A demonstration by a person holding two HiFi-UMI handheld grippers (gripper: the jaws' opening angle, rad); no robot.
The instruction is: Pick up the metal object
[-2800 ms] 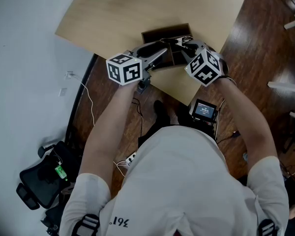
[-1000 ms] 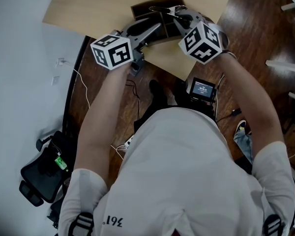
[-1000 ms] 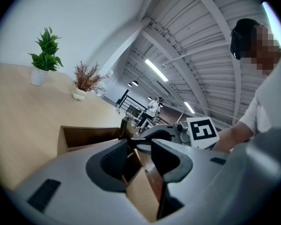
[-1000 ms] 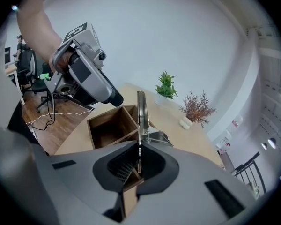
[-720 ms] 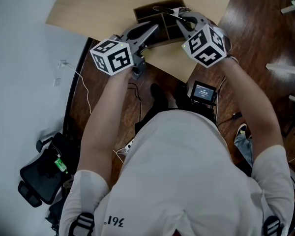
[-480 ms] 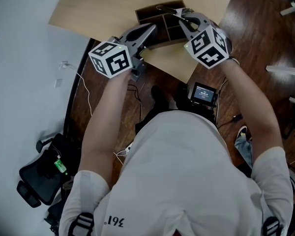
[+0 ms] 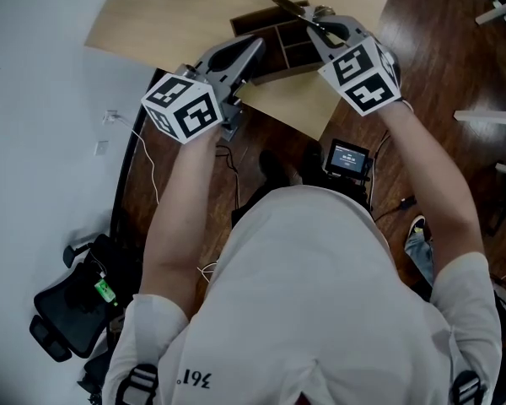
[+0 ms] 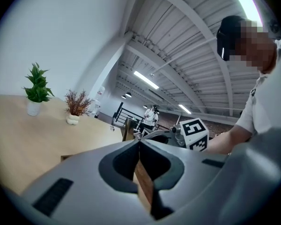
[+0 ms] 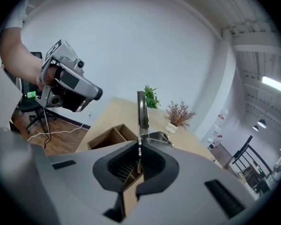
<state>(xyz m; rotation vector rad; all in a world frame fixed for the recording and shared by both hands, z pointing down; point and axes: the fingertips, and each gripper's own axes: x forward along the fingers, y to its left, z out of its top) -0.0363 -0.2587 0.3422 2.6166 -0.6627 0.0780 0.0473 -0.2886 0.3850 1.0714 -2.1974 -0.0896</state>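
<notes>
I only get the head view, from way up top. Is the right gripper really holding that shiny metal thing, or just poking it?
Observer: Holding it. In the right gripper view, the right gripper is pinched on the metal object, a thin strip that sticks straight up from its jaws.
Operator: What about the other one?
Observer: The left gripper view shows the left gripper shut, jaw tips pressed together, with nothing pinched there.
Operator: Is there stuff on the table I'm missing?
Observer: Yes. A green potted plant and a reddish plant stand at the far side of the table, outside your picture.
</notes>
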